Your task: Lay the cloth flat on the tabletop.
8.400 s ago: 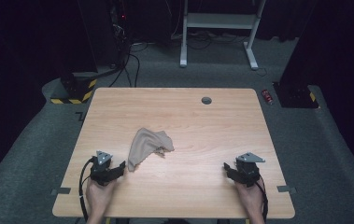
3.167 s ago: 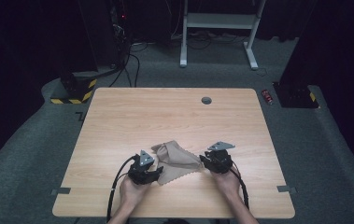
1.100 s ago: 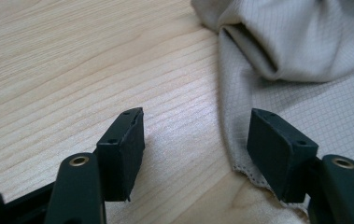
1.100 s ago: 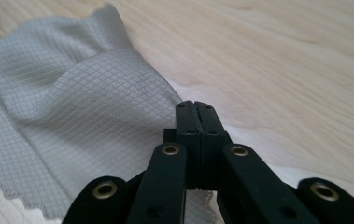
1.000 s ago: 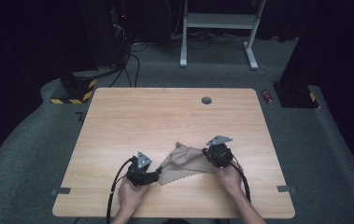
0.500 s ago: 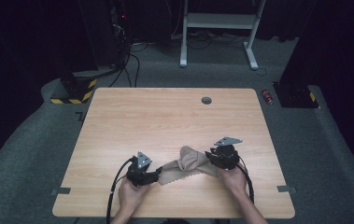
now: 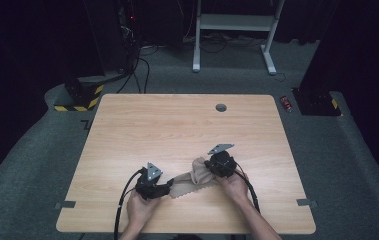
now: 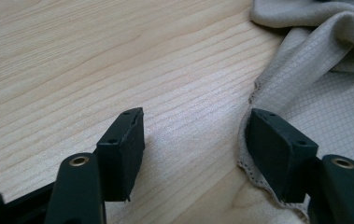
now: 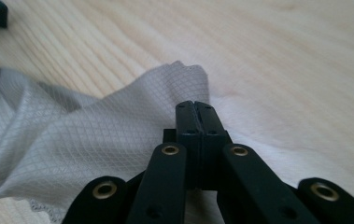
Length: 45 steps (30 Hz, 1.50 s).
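Beige cloth [image 7: 193,181] with fine grid weave and scalloped hem, bunched on pale wood-grain table [image 7: 177,130] near its front edge, long axis running from lower left up to right between both grippers. Right gripper [image 9: 196,110], black jaws just closed again, pressed flat together, pinching the cloth's raised right end. Left gripper [image 8: 195,140] spread wide over bare wood, one pad lying on the cloth's left hem, nothing clamped

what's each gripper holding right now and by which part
The right gripper pinches the cloth at its edge; the left gripper is open, holding nothing.
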Each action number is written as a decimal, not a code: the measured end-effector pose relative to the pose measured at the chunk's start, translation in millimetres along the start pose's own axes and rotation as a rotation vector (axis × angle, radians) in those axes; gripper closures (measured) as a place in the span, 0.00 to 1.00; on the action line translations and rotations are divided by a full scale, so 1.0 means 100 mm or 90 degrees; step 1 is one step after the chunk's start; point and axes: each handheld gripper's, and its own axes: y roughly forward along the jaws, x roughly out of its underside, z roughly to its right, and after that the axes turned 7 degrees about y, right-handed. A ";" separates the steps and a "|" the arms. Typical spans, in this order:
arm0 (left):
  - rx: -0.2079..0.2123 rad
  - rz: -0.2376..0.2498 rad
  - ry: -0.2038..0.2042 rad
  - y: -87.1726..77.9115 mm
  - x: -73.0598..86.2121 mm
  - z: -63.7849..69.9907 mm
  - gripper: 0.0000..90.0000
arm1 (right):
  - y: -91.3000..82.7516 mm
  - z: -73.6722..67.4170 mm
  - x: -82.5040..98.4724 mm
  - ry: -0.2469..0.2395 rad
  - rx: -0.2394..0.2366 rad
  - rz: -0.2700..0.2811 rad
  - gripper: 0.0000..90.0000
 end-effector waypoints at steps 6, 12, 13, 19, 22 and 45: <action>0.000 0.000 0.000 0.00 0.00 0.00 0.41 | -0.39 0.08 0.06 0.007 0.017 0.084 0.99; 0.000 0.000 -0.005 0.00 0.00 0.01 0.41 | -0.58 0.24 0.42 0.020 0.043 0.083 0.99; 0.000 0.000 -0.005 0.00 0.00 0.01 0.41 | -0.58 0.24 0.42 0.020 0.043 0.083 0.99; 0.024 0.007 -0.002 -0.01 0.01 0.00 0.45 | -0.59 0.22 0.72 0.009 0.016 0.053 0.92; 0.044 0.016 -0.002 -0.05 -0.04 0.00 0.46 | -0.63 0.22 0.71 0.017 0.012 0.065 0.86; 0.142 -0.046 0.119 0.24 -0.54 0.49 0.49 | -0.63 0.23 0.87 -0.009 0.061 0.058 0.93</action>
